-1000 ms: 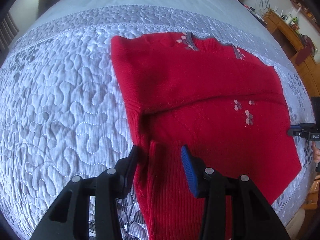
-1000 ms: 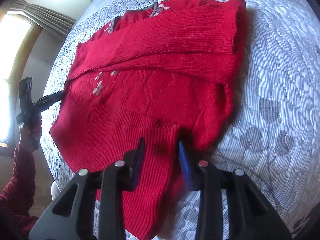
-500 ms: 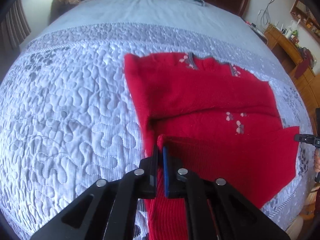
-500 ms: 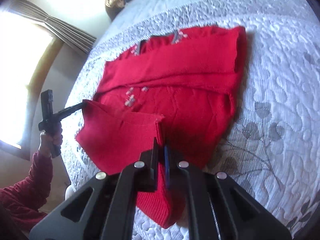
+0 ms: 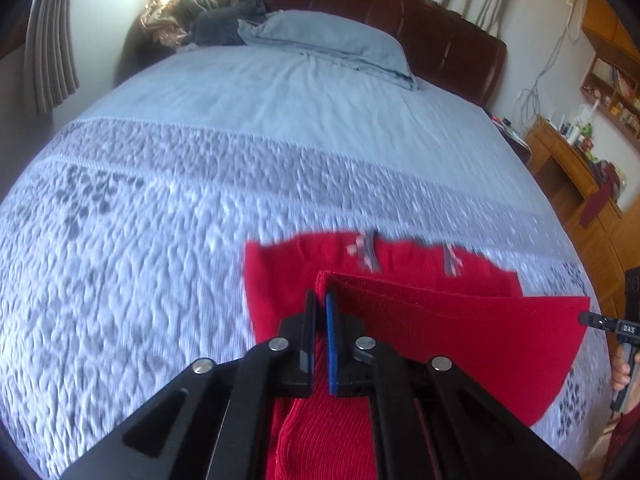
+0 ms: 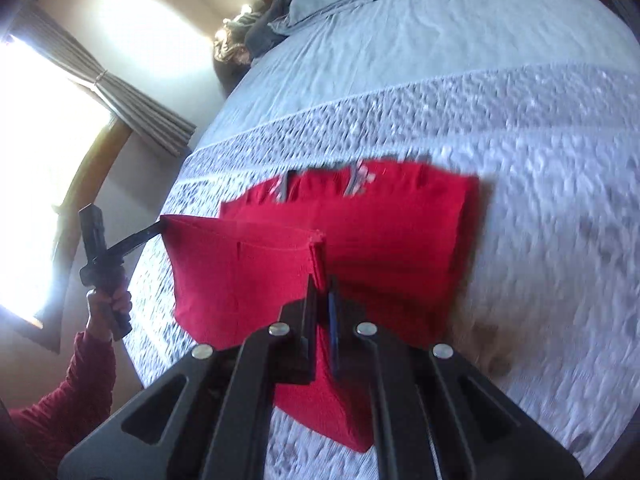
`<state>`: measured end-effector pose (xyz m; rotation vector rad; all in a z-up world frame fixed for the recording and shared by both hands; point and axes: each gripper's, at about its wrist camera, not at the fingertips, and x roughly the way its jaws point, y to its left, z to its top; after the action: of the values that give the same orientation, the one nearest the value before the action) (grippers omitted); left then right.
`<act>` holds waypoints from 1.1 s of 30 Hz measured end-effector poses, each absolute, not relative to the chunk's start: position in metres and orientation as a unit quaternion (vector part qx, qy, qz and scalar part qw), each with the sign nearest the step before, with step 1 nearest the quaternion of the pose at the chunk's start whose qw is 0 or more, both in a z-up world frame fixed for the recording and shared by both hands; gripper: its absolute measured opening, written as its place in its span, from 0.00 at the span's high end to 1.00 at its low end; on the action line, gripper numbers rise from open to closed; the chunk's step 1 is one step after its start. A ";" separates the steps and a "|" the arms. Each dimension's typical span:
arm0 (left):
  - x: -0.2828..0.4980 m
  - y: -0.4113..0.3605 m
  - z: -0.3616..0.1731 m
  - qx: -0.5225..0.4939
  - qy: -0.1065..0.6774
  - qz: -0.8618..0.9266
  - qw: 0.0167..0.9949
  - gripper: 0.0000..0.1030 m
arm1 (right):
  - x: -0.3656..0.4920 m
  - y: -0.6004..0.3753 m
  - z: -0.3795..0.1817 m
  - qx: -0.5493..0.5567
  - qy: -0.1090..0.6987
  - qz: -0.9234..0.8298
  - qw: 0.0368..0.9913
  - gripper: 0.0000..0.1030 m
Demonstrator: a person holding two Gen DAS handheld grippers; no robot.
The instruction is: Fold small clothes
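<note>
In the left wrist view the left tool [image 5: 321,300] has its jaws pressed together on one corner of the hem of a red sweater [image 5: 460,332], which is lifted off the bed [image 5: 280,128] so that the hem stretches as a raised band toward the right edge. There the right tool [image 5: 588,318] pinches the other corner; a small label on its body reads what looks like "DAS", though it is too small to be sure, and fingers [image 5: 620,372] of the hand holding it show below. The rest of the sweater lies flat on the grey quilted cover [image 5: 120,260], its neckline with grey trim and pale flowers toward the pillow [image 5: 332,40]. A dark headboard [image 5: 420,12] stands behind, and wooden shelves [image 5: 568,168] at the right carry small bottles and clutter too small to read. In the right wrist view the right tool [image 6: 324,280] is likewise clamped shut on a corner of the sweater [image 6: 248,280], and the lifted hem runs left to the left tool [image 6: 162,225], which grips the far corner. A hand [image 6: 110,300] in a dark red sleeve [image 6: 68,396] holds that tool's handle. A bright window [image 6: 40,160] with a tied curtain [image 6: 132,100] fills the left side.
</note>
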<state>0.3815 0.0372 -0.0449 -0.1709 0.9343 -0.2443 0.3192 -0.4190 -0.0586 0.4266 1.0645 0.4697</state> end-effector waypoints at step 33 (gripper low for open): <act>0.402 0.029 -0.136 -0.019 0.579 -0.060 0.813 0.47 | 0.360 -0.432 -0.122 0.117 0.585 0.110 0.795 0.61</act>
<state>0.4018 0.0288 -0.1359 -0.0403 1.2364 -0.1289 0.3596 -0.4319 -0.1224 0.2505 1.2569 0.2371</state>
